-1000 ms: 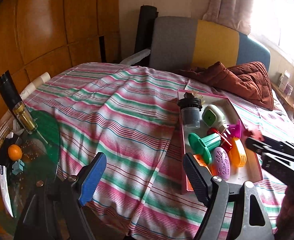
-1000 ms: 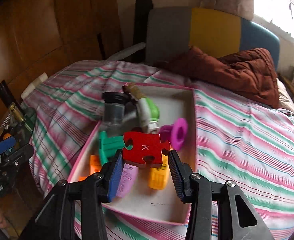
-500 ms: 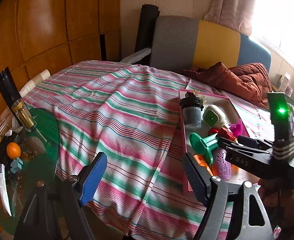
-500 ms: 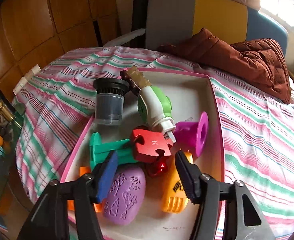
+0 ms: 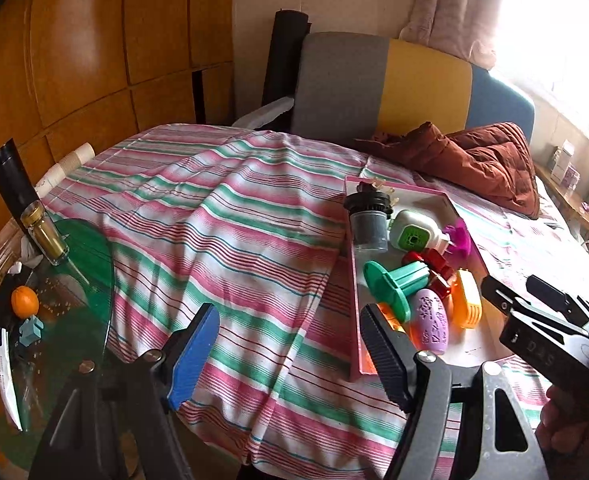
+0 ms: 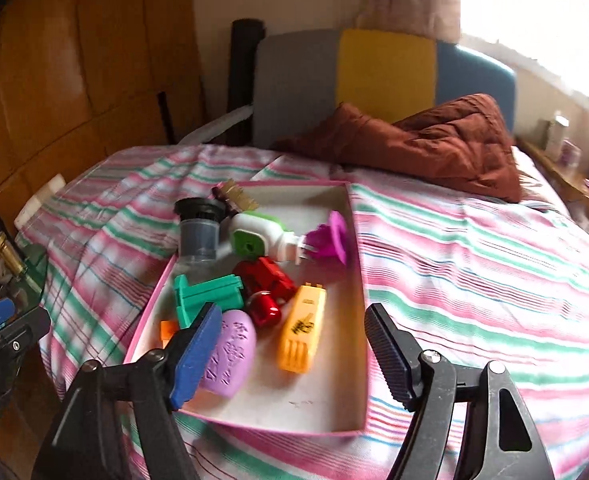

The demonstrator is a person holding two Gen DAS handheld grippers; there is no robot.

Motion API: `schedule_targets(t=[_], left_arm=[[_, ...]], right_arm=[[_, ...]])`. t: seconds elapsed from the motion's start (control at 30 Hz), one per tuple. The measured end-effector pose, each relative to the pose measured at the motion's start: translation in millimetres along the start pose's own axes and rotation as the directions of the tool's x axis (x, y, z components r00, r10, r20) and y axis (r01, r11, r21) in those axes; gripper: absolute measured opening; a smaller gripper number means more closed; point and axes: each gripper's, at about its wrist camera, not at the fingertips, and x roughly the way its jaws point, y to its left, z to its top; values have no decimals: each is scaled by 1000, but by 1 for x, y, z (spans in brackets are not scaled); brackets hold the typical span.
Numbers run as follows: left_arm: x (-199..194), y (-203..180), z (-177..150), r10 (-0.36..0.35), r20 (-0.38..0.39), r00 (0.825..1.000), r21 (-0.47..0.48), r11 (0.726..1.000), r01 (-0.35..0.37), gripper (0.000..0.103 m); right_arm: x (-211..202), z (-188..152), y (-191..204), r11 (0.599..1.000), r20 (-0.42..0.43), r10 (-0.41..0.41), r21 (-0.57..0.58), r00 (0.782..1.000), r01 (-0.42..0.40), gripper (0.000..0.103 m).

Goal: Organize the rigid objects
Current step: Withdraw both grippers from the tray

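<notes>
The pink-rimmed tray point(image 6: 356, 280) sits on the striped bedspread point(image 6: 474, 264) with the small rigid things gathered inside it — which looks like the point of the task, one container for the loose pieces. At the middle of the pile the red puzzle piece point(image 6: 264, 274) lies tilted on the green spool point(image 6: 208, 294) and a shiny red piece just below it, propped by its neighbours and not flat on the tray floor. Around it lie the purple oval case point(image 6: 228, 354) and the orange comb-like piece point(image 6: 302, 326) toward the near end, and the grey cup with a black lid point(image 6: 199, 232), the white and green bottle point(image 6: 260, 236) and the magenta spool point(image 6: 332, 238) toward the far end; the bottle's nozzle points at the magenta spool, touching or nearly so. The near right part of the tray floor is bare, so there is room for more. The right gripper point(image 6: 290, 354) hangs over the near end of the tray with its fingers wide apart and nothing between them, judging by that, free for another piece. The left gripper point(image 5: 290, 354) is also spread and empty, held over the bedspread just left of the tray — out of the other's way. A rust-brown quilt point(image 6: 434, 152) is bunched at the head of the bed, well apart from the tray.
</notes>
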Motion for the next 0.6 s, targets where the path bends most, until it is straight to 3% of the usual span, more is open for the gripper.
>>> schedule_targets(t=[0.53, 0.6], left_arm=[[-17, -15, -5, -49, 20, 999, 15, 999, 49, 74], [-18, -16, -5, -38, 33, 999, 20, 999, 37, 69]], right_arm=[[-30, -20, -1, 1000, 26, -29, -10, 999, 29, 78], [-30, -20, -2, 1000, 26, -27, -10, 999, 27, 78]])
